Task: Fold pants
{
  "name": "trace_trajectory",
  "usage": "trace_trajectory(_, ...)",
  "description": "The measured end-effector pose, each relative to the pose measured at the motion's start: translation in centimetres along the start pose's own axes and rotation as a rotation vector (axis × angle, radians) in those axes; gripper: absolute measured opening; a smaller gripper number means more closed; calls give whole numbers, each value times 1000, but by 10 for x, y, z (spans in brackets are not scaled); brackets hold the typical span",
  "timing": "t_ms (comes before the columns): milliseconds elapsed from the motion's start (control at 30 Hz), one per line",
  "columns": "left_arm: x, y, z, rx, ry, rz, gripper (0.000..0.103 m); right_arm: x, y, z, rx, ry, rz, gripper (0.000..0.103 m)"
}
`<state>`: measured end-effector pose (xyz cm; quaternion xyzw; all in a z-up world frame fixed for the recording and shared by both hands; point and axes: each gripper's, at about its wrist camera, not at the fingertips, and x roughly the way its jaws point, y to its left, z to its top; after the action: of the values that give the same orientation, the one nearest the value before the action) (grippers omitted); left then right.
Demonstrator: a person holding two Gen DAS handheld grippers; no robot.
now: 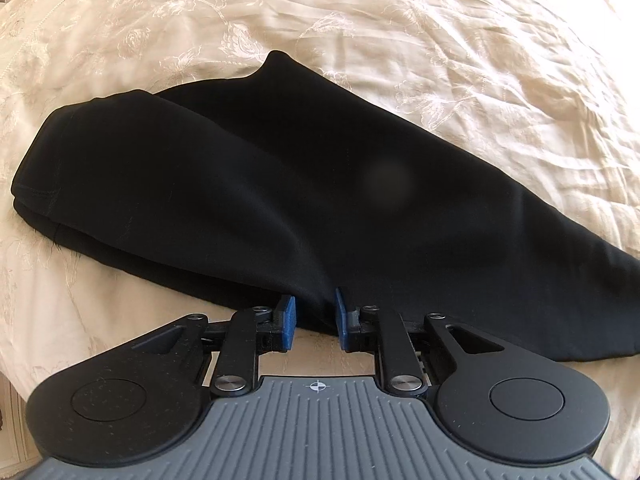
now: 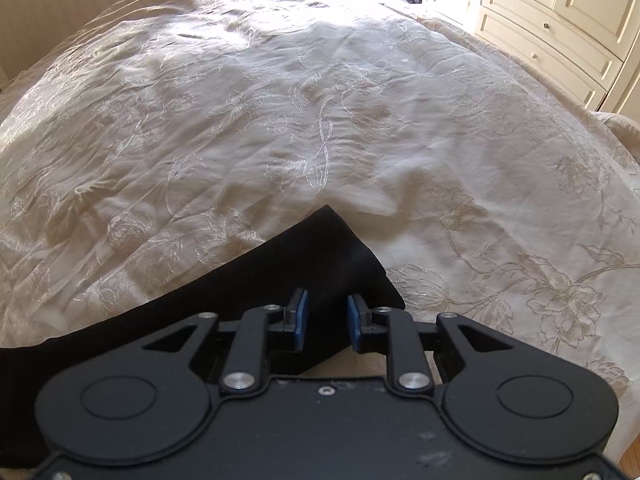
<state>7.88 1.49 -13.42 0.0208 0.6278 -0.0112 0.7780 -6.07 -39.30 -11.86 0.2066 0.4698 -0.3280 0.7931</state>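
Black pants (image 1: 248, 184) lie on a cream embroidered bedspread (image 1: 440, 40), folded lengthwise, with the waist end at the left. My left gripper (image 1: 315, 312) is open, its blue pads on either side of the pants' near edge. In the right wrist view a narrow leg end of the pants (image 2: 320, 264) runs from the lower left to a hem at the centre. My right gripper (image 2: 327, 316) is open, its blue pads straddling the leg near the hem.
The bedspread (image 2: 320, 100) stretches far ahead and to both sides. White cabinets with drawers (image 2: 560, 20) stand beyond the bed at the upper right. A wall (image 2: 60, 0) is at the upper left. The bed's edge drops off at the right.
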Motion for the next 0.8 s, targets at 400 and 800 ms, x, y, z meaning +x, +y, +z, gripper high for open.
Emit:
trace_trajectory(400, -43, 33, -11, -43, -89, 77, 20, -40, 49, 3, -192, -100, 221, 24)
trace_trajectory(800, -38, 112, 23, -79, -102, 111, 20, -78, 178, -47, -414, 1, 535, 28)
